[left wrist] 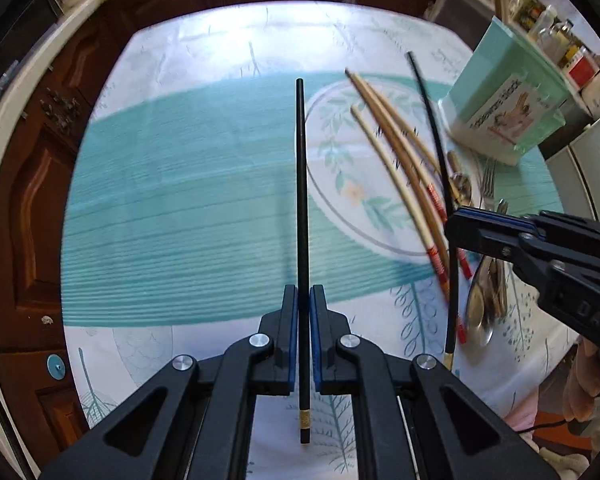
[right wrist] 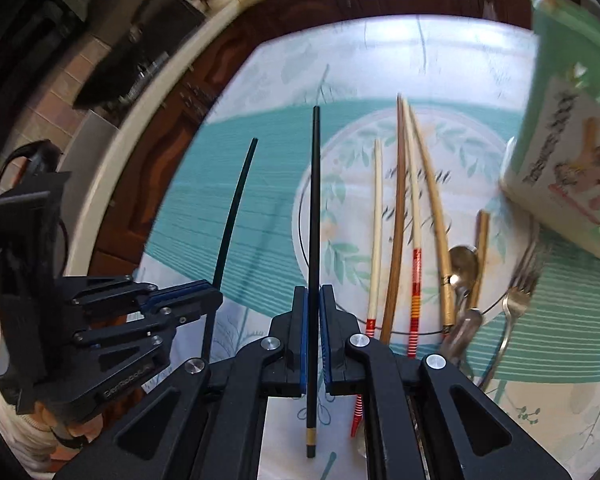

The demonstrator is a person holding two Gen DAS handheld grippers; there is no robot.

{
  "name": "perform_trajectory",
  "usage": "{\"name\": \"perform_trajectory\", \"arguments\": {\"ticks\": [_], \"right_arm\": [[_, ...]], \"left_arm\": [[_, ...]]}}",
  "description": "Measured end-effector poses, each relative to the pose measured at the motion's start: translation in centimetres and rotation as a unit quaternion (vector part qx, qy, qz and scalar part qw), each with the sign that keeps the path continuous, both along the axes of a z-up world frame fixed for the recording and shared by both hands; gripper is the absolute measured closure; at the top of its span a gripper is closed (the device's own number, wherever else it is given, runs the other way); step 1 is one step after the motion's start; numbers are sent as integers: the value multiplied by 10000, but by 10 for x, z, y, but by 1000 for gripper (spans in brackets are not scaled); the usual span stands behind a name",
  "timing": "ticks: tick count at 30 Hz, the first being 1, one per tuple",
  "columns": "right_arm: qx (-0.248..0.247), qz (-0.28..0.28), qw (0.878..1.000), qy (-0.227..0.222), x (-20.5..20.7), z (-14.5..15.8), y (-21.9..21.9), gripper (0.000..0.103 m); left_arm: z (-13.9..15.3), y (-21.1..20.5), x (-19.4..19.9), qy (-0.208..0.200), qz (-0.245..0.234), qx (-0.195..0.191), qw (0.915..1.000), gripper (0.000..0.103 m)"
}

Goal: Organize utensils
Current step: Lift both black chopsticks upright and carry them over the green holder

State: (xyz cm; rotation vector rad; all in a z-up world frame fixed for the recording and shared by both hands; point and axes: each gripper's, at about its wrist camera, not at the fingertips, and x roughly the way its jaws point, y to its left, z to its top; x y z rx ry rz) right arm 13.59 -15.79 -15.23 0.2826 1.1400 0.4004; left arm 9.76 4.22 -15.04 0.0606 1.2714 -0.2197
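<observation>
My left gripper (left wrist: 303, 292) is shut on a black chopstick (left wrist: 301, 184) that runs straight ahead between its blue pads, lifted above the table. To the right of it, my right gripper (left wrist: 451, 229) pinches a second black chopstick (left wrist: 434, 132). In the right wrist view that gripper (right wrist: 314, 294) is shut on its black chopstick (right wrist: 314, 200), and the left gripper (right wrist: 217, 294) holds the other chopstick (right wrist: 236, 208) at the left. Several wooden chopsticks (right wrist: 398, 220) lie on a floral plate (right wrist: 300, 216), some with red-striped ends.
A mint-green utensil holder (left wrist: 508, 92) (right wrist: 568, 140) stands at the plate's right. Spoons (left wrist: 480, 308) (right wrist: 462, 260) and forks (left wrist: 488, 176) (right wrist: 518, 296) lie beside the chopsticks. A teal and white tablecloth (left wrist: 180, 200) covers the table, with brown wooden cabinet doors (left wrist: 32, 184) beyond its edge.
</observation>
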Motion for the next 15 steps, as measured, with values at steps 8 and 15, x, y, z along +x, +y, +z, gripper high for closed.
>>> {"name": "perform_trajectory", "arguments": {"ticks": [8,15], "right_arm": [[76,-571,9900,-1285,-42,53,-38,98],[106,-1010,9777,-1837,-53,89,-51,98]], "left_arm": [[44,-26,-4,-1244,86,-267,9918,100],[80,-46,-7,-2036,-114,-368,9783,100]]}}
